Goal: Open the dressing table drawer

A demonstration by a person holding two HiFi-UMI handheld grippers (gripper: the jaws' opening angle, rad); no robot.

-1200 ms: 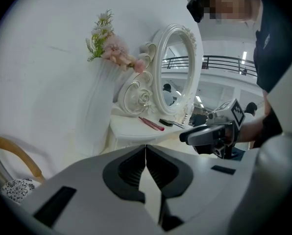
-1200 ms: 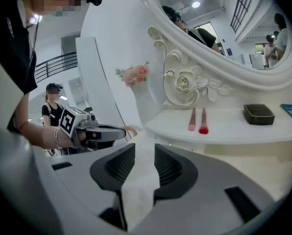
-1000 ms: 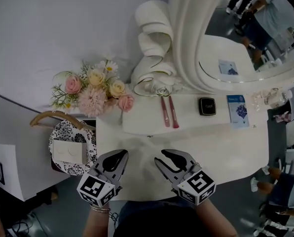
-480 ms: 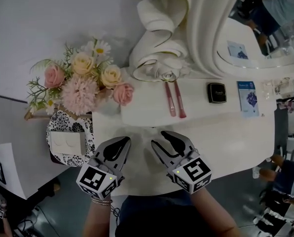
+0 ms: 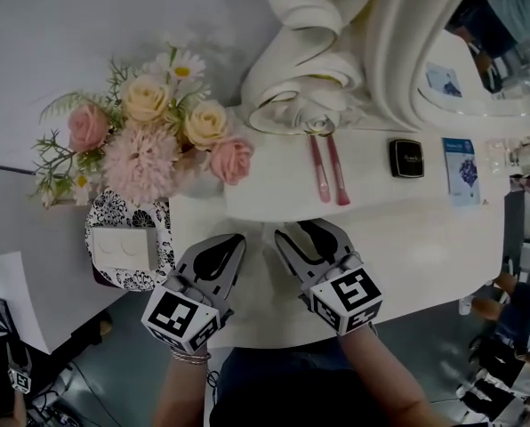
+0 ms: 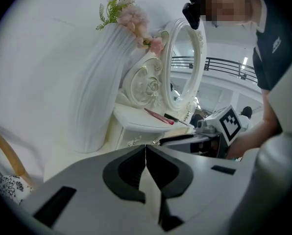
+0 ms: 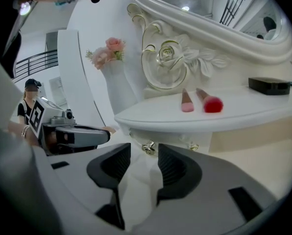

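- The right gripper (image 7: 143, 153) has just been spreading its jaws, which now stand wide apart with nothing between them. It has also drawn nearer the raised shelf (image 5: 274, 198) than a second ago.
- In the right gripper view, the small metal knob (image 7: 148, 147) of the drawer (image 7: 170, 139) shows just beyond the gap, at 12 o'clock. The drawer is shut under the shelf's lip. The jaws look readied to close on that knob, so the pull has not begun.
- The left gripper (image 6: 145, 153) has its jaws pressed together and holds nothing. It sits just beside the right one, at its 9 o'clock.
- On the shelf lie two pink makeup brushes (image 5: 327, 169) and a black compact (image 5: 406, 157) at 1 to 2 o'clock. A bouquet (image 5: 149, 136) stands at 10 o'clock.
- Nothing blocks the knob. A second knob (image 7: 192, 146) sits at 3 o'clock of it, and the overhanging lip leaves little room above.
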